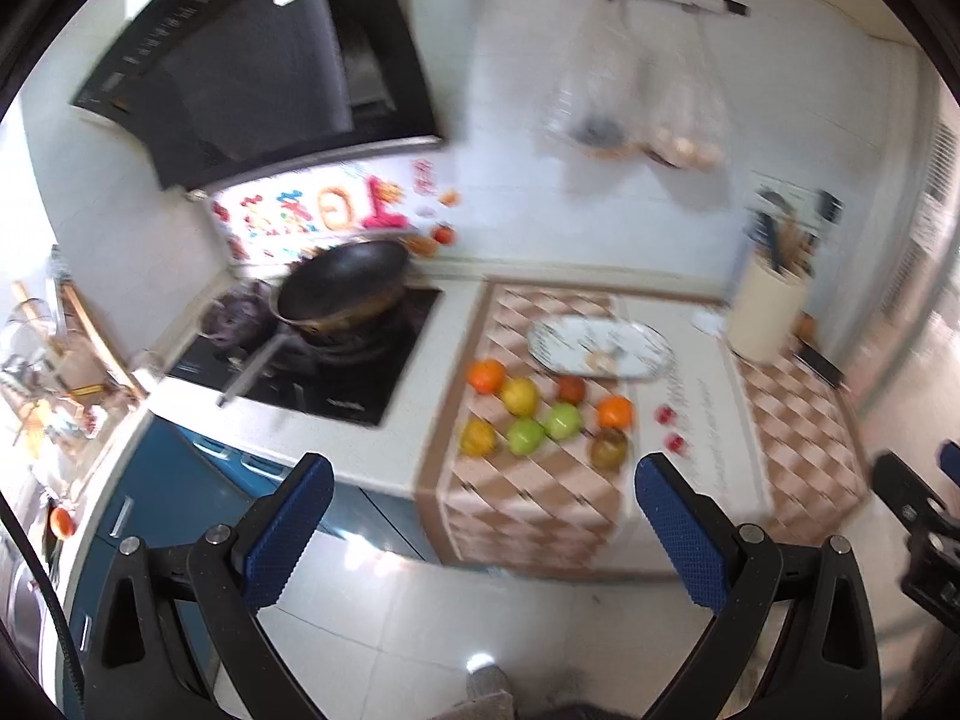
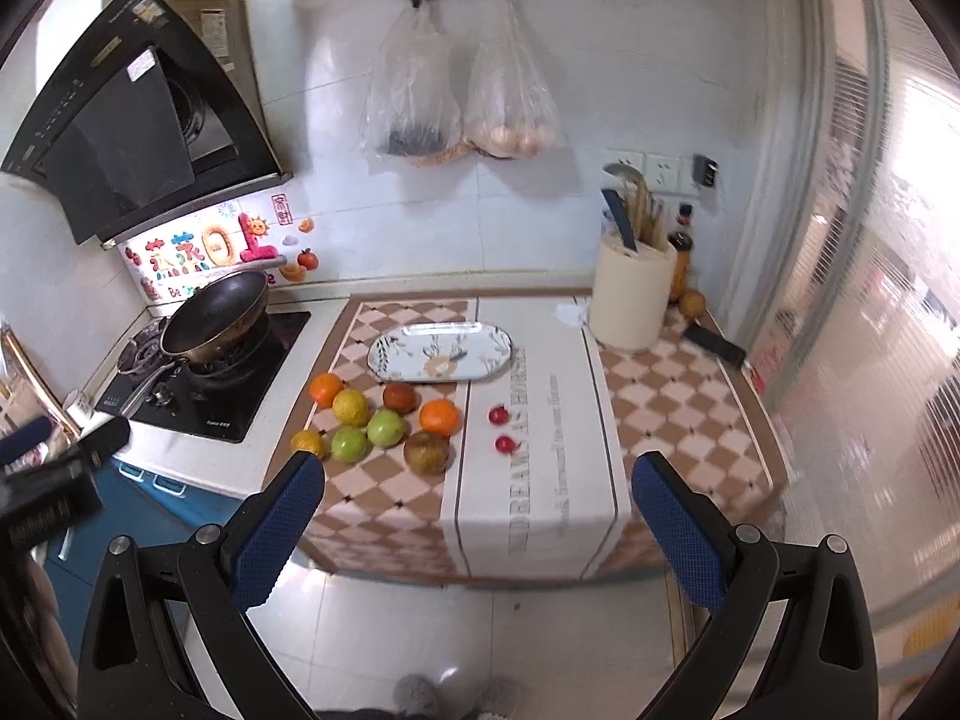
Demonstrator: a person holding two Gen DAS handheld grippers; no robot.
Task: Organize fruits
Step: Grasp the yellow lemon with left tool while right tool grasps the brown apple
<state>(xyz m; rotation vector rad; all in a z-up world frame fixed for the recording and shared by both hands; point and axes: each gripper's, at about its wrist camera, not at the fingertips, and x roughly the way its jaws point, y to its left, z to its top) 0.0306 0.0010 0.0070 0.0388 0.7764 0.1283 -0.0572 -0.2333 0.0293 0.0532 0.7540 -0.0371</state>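
1. Both claws hang out in front of the counter, over the floor, well apart from any fruit. The left claw has its jaws spread wide with nothing between them; the right claw is equally wide and empty.

2. The step in hand looks like the opening approach: nothing is on the plate yet, so no fruit has been organized.

3. The fruits sit in a loose cluster on the checked cloth, toward the counter's left side next to the stove, between the front edge and the plate. Nearest the front edge are the brown fruit, a green apple and a yellow fruit. Behind them lie a second green apple, an orange, another yellow fruit, a second orange and a dark red fruit.

4. Two small red fruits lie apart on the white strip, toward the counter's middle.

5. To do it well, start with a front-edge fruit so neighbours are not nudged. Round fruit probably rolls: straddle it squarely and close gently.

6. The left wrist view is blurred; let it settle before reaching.
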